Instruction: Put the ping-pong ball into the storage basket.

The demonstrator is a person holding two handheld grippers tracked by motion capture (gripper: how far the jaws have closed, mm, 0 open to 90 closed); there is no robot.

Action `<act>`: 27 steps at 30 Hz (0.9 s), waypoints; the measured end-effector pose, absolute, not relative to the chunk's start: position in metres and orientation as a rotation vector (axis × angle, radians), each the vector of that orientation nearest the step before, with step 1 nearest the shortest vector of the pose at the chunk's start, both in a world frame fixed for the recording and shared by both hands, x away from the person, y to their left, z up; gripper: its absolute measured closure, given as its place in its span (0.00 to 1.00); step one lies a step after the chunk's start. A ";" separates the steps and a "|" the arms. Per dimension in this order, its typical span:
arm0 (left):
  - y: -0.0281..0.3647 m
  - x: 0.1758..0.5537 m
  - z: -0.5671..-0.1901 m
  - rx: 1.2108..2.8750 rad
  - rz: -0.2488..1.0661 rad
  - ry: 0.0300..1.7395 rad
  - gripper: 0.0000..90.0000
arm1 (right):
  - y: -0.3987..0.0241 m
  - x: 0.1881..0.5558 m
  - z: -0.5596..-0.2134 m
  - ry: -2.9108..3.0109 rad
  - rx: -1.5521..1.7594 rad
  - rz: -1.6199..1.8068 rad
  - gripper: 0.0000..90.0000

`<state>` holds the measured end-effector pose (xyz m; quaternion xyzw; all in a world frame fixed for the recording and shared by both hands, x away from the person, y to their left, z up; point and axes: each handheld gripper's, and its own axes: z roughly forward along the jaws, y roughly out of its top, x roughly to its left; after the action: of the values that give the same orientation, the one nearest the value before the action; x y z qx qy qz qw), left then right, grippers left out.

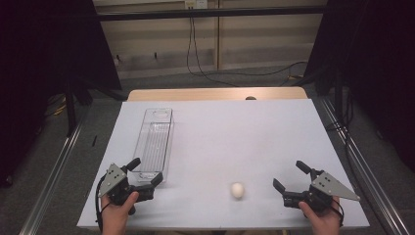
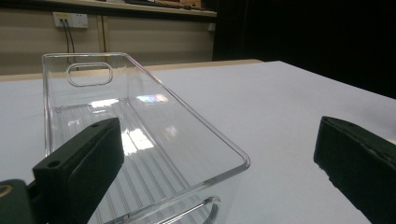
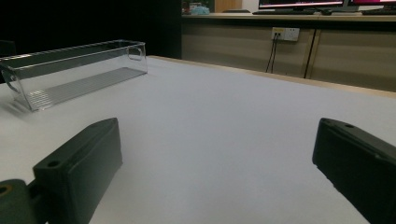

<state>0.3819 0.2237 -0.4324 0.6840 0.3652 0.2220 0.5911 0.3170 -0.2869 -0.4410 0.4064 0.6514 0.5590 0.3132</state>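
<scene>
Clear plastic bin (image 1: 155,142) lying lengthwise at the counter's (image 1: 254,132) left, upright, open-topped, apparently empty — and a small white egg-like ball (image 1: 238,190) sits alone near the front edge, well apart.

clear bin (image 1: 155,142) | egg (image 1: 238,190) | white tbl (image 1: 254,137)

Lab/office: monitors (image 3: 299,3) on bench, wall sockets (image 3: 285,33), black curtains (image 1: 44,44).
</scene>
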 end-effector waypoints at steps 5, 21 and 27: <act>0.221 0.381 -0.431 1.603 0.505 0.838 0.02 | -0.288 0.316 -0.440 1.715 1.072 1.473 0.02; 0.205 0.386 -0.424 1.606 0.460 0.806 0.02 | -0.289 0.315 -0.439 1.705 1.067 1.484 0.02; 0.196 0.387 -0.424 1.618 0.440 0.797 0.02 | -0.290 0.315 -0.439 1.703 1.067 1.484 0.02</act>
<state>0.3872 0.1963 -0.4241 0.6978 0.3437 0.1896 0.5991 0.3151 -0.2896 -0.4388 0.4051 0.6466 0.5637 0.3163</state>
